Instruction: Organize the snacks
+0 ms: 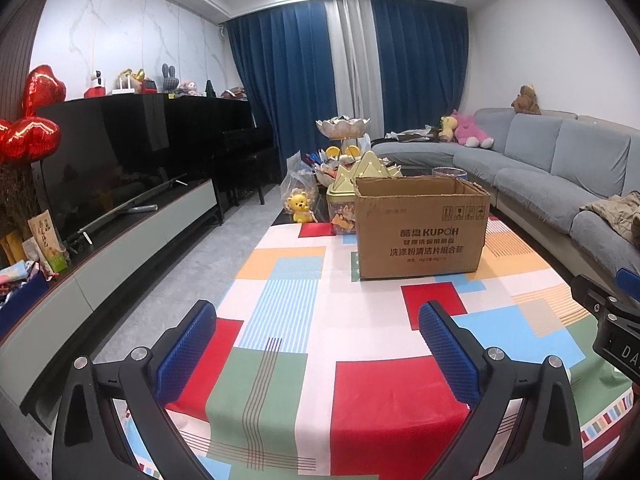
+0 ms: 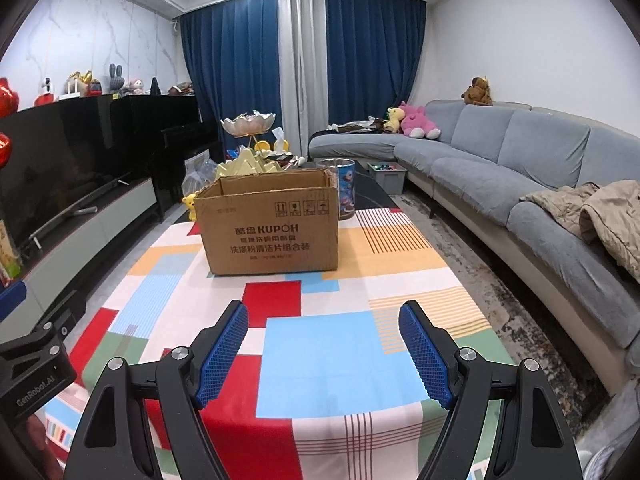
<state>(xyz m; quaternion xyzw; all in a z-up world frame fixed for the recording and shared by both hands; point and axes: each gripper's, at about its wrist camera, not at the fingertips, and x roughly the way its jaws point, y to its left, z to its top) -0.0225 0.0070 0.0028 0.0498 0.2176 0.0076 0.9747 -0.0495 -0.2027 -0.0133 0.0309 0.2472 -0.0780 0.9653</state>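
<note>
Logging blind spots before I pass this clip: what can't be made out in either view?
- Inside of the box: both views, its front wall hides it.
- Jar base: right view, behind the box.
- Snack tub: left view, half behind the box.
- Small print on the box: too blurred to read in both views.

A home living room, long grey sofa [image 2: 500,152] with plush toys [image 2: 418,120], big television [image 1: 108,168] on a low cabinet [image 1: 120,256], black piano [image 1: 224,136], blue curtains [image 2: 232,68], table under a colourful cloth [image 2: 304,344]
</note>
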